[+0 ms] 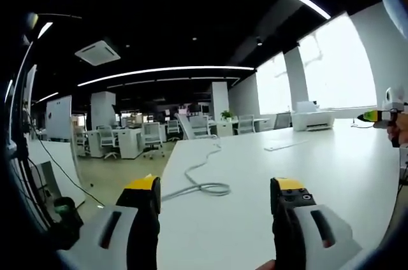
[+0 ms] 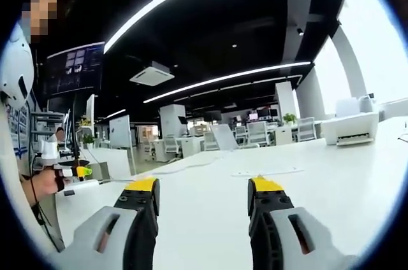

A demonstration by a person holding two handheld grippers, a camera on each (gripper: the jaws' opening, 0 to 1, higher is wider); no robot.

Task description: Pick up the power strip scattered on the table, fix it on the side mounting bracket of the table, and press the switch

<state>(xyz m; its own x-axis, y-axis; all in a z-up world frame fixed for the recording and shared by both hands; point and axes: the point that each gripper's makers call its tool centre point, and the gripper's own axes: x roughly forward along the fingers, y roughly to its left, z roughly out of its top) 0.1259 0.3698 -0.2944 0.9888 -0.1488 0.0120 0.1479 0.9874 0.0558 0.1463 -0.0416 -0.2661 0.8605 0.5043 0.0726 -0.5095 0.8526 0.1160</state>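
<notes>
The power strip (image 1: pixel 287 146) is a long flat white bar lying on the white table (image 1: pixel 344 174), far ahead of my left gripper (image 1: pixel 215 187). Its white cable (image 1: pixel 203 186) loops across the tabletop just beyond the two yellow-tipped jaws, which stand wide apart with nothing between them. In the right gripper view the power strip (image 2: pixel 264 172) lies just past my right gripper (image 2: pixel 203 186), whose jaws are also spread and empty. The right gripper (image 1: pixel 381 116) enters the left gripper view at the far right edge. The left gripper (image 2: pixel 78 171) appears at the left, held in a hand.
A white printer (image 1: pixel 312 119) (image 2: pixel 350 128) stands at the table's far end by the windows. Desks and office chairs (image 1: pixel 152 137) fill the room behind. A dark monitor (image 2: pixel 75 69) stands on the left. The table's left edge (image 1: pixel 159 168) drops to the floor.
</notes>
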